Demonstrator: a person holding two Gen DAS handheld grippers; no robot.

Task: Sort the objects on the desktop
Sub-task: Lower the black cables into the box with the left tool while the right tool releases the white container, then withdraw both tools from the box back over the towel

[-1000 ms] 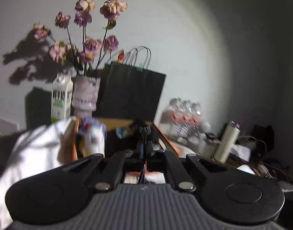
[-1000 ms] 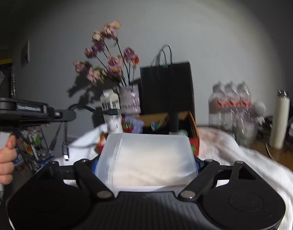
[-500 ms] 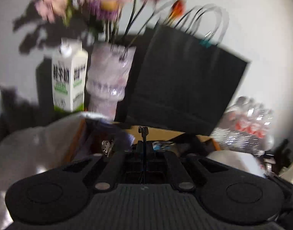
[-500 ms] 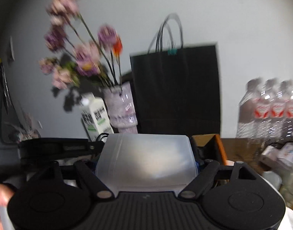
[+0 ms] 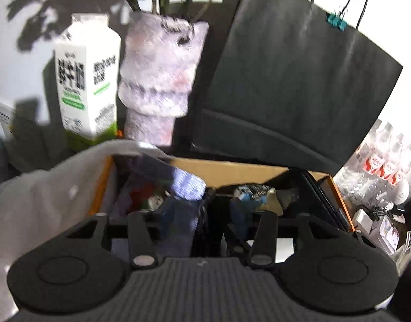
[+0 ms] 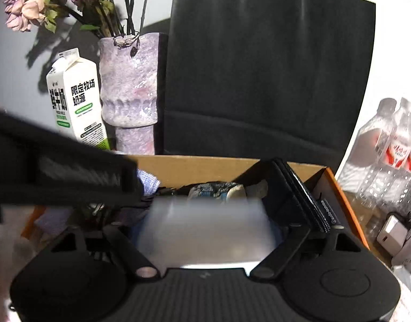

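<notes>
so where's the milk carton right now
In both wrist views the milk carton stands upper left against the wall, right beside the purple vase, behind the cardboard box.

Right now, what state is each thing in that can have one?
Cardboard box: open-topped, cluttered.
Translucent container: between the right gripper's opening jaws, over the box.
Left gripper: jaws opening, over the box.
Milk carton: upright, closed.
Black paper bag: upright, clipped at top.
Vase: upright, holding wilted flowers.

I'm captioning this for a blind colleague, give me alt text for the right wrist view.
The right tongs, jaws opening, carry a translucent white plastic box over an open orange-edged cardboard box full of clutter. Behind stand a black paper bag, a purple textured vase and a white milk carton.
</notes>
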